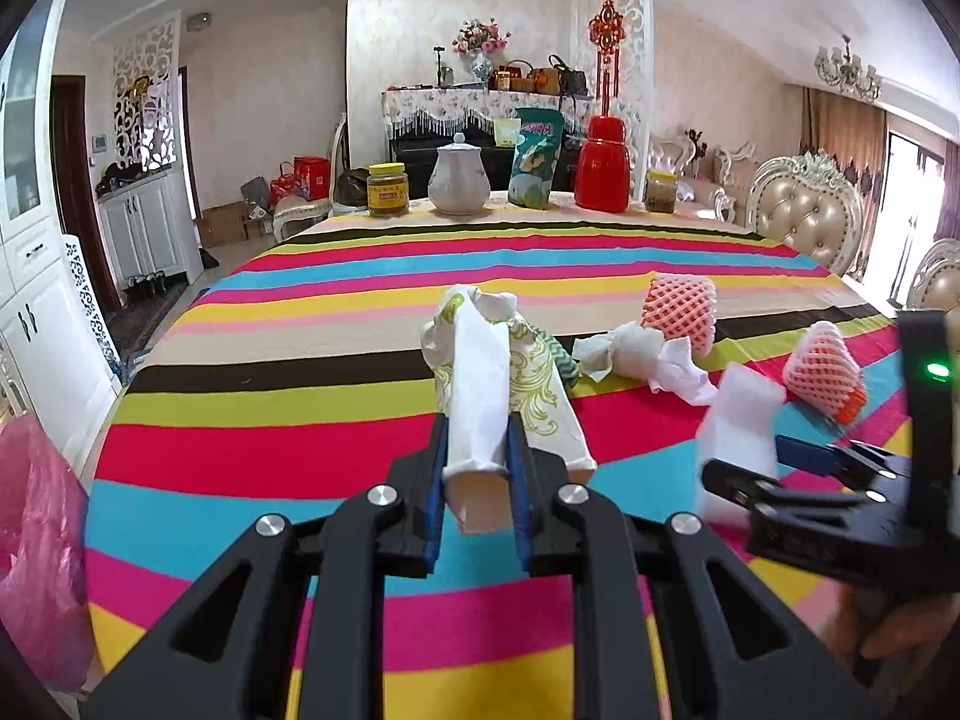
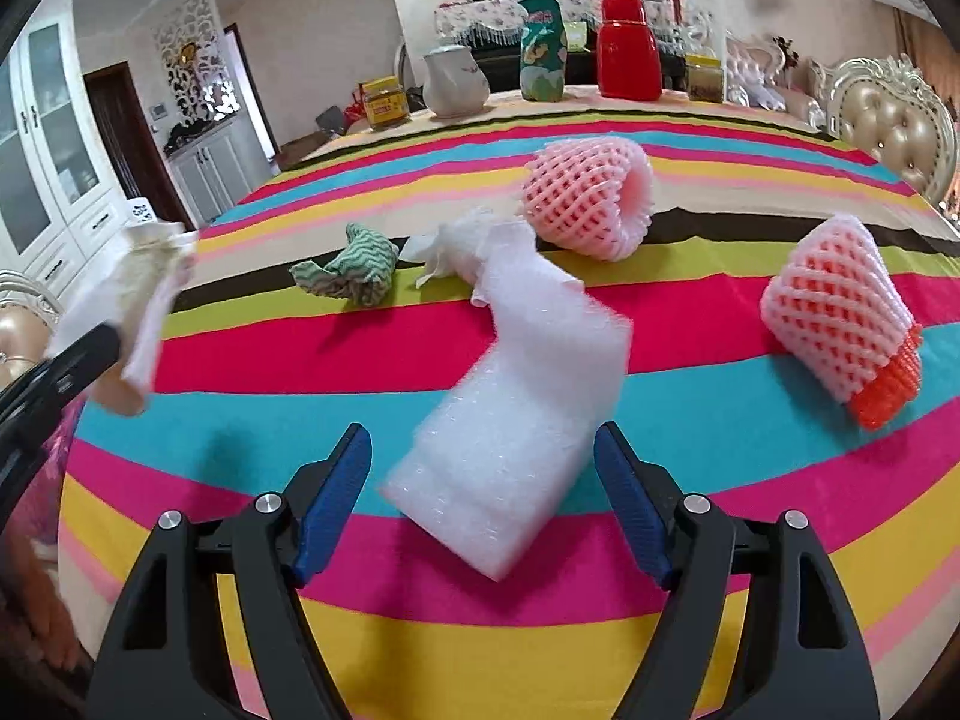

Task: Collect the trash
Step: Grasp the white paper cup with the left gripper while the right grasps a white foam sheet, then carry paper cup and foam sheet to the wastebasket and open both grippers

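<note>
Your left gripper (image 1: 478, 468) is clenched on a crumpled paper wrapper (image 1: 489, 384) printed with green scrolls, lifted clear of the desk (image 1: 270, 408). Your right gripper (image 2: 483, 504) stands released, jaws wide on either side of a white foam sheet (image 2: 522, 408) that lies on the striped cloth. Judgement: the foam is very light, soft and springy; it will compress and may slip out, so take it across its near thick end, deep between the jaws. Two pink foam fruit nets (image 2: 585, 198) (image 2: 834, 330), a crumpled tissue (image 2: 444, 249) and a green patterned scrap (image 2: 354, 270) remain farther back, all light and easily crushed. A pink plastic bag (image 1: 36, 540) hangs at the desk's left edge
</note>
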`<control>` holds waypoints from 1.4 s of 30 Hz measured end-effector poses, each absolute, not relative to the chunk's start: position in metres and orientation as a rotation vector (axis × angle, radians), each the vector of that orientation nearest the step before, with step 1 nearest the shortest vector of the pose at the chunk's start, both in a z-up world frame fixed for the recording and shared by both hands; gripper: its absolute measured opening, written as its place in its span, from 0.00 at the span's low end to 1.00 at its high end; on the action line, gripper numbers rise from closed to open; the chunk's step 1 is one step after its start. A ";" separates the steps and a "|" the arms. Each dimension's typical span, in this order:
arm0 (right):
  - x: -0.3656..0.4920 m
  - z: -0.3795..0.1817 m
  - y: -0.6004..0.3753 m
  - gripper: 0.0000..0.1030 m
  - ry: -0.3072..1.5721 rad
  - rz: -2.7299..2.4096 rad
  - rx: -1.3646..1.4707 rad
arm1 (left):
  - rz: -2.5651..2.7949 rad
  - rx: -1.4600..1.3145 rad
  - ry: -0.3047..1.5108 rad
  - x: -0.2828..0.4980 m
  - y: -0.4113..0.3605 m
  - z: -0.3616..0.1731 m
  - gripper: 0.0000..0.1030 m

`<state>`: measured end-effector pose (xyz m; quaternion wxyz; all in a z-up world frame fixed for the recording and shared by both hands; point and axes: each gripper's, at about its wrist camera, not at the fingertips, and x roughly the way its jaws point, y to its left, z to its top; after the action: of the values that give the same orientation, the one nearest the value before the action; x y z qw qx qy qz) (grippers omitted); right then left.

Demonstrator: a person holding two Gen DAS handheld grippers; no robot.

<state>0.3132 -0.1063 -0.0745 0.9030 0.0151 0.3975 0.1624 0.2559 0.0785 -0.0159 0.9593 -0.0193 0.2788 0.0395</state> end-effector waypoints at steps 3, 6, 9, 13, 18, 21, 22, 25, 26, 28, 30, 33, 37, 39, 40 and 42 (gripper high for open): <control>0.319 -0.076 -0.095 0.74 0.834 0.278 -0.004 | 0.069 -0.044 0.565 0.247 0.085 -0.014 0.18; 0.320 -0.077 -0.089 0.68 0.838 0.245 -0.046 | 0.071 -0.055 0.561 0.240 0.090 -0.014 0.18; 0.317 -0.075 -0.093 0.57 0.829 0.238 -0.033 | 0.079 -0.076 0.562 0.233 0.097 -0.015 0.18; 0.307 -0.068 -0.101 0.54 0.772 0.269 -0.007 | 0.101 -0.086 0.570 0.224 0.104 -0.018 0.18; 0.287 -0.062 -0.098 0.54 0.740 0.342 0.003 | 0.142 -0.099 0.589 0.211 0.114 -0.022 0.18; 0.276 -0.058 -0.095 0.54 0.725 0.393 0.029 | 0.159 -0.100 0.598 0.206 0.118 -0.026 0.18; 0.273 -0.056 -0.094 0.54 0.720 0.404 0.034 | 0.166 -0.097 0.602 0.204 0.119 -0.028 0.18; 0.262 -0.050 -0.089 0.54 0.702 0.446 0.041 | 0.176 -0.094 0.611 0.200 0.119 -0.030 0.18; 0.259 -0.049 -0.087 0.54 0.697 0.457 0.038 | 0.179 -0.094 0.611 0.198 0.120 -0.031 0.18; 0.251 -0.046 -0.083 0.54 0.680 0.483 0.027 | 0.189 -0.090 0.611 0.194 0.120 -0.031 0.18; 0.244 -0.043 -0.079 0.55 0.669 0.505 0.013 | 0.196 -0.084 0.611 0.191 0.121 -0.031 0.18; 0.234 -0.040 -0.072 0.54 0.654 0.530 -0.009 | 0.206 -0.076 0.609 0.188 0.119 -0.032 0.18; 0.224 -0.038 -0.062 0.55 0.635 0.555 -0.038 | 0.219 -0.074 0.603 0.180 0.121 -0.034 0.18; 0.220 -0.036 -0.058 0.55 0.628 0.569 -0.050 | 0.223 -0.076 0.601 0.176 0.122 -0.035 0.18; 0.218 -0.036 -0.055 0.55 0.624 0.575 -0.058 | 0.226 -0.077 0.600 0.175 0.123 -0.035 0.18; 0.214 -0.034 -0.049 0.55 0.616 0.589 -0.068 | 0.233 -0.077 0.595 0.171 0.126 -0.035 0.18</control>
<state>0.2143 -0.0490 -0.0344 0.9100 -0.0328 0.2988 0.2857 0.1706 0.1256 -0.0353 0.9487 -0.0379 0.2923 0.1144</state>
